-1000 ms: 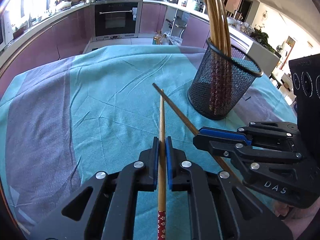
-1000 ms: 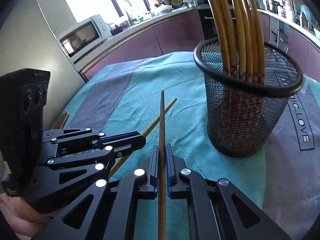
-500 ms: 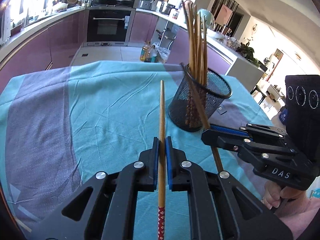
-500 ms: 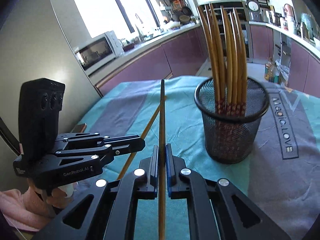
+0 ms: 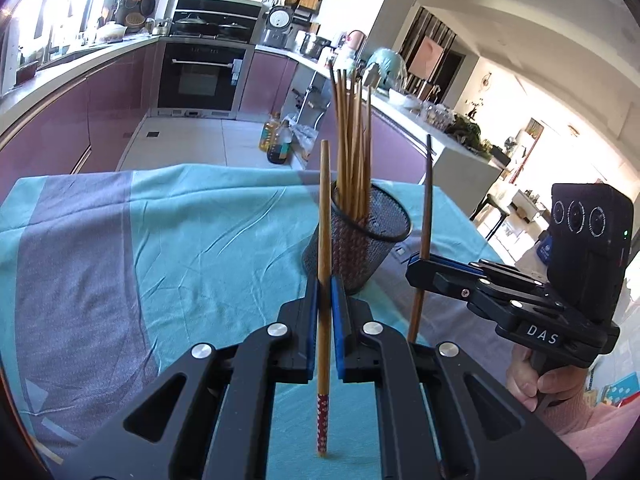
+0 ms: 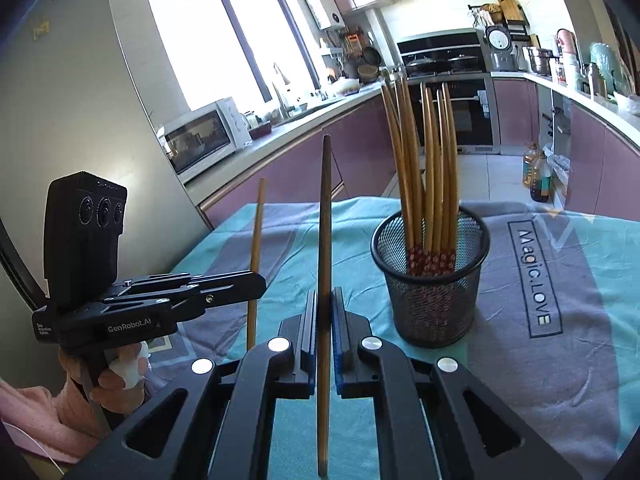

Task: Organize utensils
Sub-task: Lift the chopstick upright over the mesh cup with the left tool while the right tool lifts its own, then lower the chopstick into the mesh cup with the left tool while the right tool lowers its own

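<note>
Both grippers clamped shut, one chopstick each. Left gripper (image 5: 324, 292) pinches a chopstick (image 5: 324, 216) mid-shaft, patterned red end pointing down. Right gripper (image 6: 324, 304) pinches the second chopstick (image 6: 325, 220), near upright, tip up. Both are held above the teal tablecloth (image 5: 180, 248), just beside the black mesh holder (image 6: 432, 300), which stands on the cloth with a bundle of chopsticks (image 6: 424, 168) upright inside.

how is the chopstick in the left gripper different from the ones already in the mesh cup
The held chopstick is clamped alone in the left gripper, clear of the cloth; the cup chopsticks stand bundled in the mesh cup. Its patterned red end hangs free below the jaws; theirs sit inside the cup. All are tan wood, thin ends up.
</note>
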The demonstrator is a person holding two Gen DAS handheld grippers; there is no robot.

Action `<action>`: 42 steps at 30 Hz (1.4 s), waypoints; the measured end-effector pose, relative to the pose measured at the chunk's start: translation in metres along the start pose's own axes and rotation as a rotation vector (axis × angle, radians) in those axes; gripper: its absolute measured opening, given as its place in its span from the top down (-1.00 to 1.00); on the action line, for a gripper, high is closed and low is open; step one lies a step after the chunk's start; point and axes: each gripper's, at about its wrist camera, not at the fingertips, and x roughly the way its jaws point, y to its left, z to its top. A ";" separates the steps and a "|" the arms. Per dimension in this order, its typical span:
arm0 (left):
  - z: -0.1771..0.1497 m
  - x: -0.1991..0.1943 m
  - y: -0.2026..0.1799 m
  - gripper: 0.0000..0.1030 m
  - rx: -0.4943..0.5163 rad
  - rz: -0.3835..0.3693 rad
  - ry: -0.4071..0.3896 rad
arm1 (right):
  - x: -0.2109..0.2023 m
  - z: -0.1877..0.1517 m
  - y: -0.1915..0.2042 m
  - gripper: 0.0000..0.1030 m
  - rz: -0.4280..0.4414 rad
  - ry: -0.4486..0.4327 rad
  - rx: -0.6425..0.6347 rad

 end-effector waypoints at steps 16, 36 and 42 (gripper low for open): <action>0.013 -0.003 -0.010 0.86 0.015 -0.011 -0.040 | -0.013 0.016 -0.001 0.89 -0.025 -0.055 -0.014; 0.026 -0.008 -0.020 0.86 0.057 -0.003 -0.083 | -0.025 0.026 -0.002 0.89 -0.056 -0.103 -0.032; 0.031 -0.011 -0.022 0.86 0.066 -0.003 -0.097 | -0.032 0.030 -0.001 0.89 -0.069 -0.125 -0.040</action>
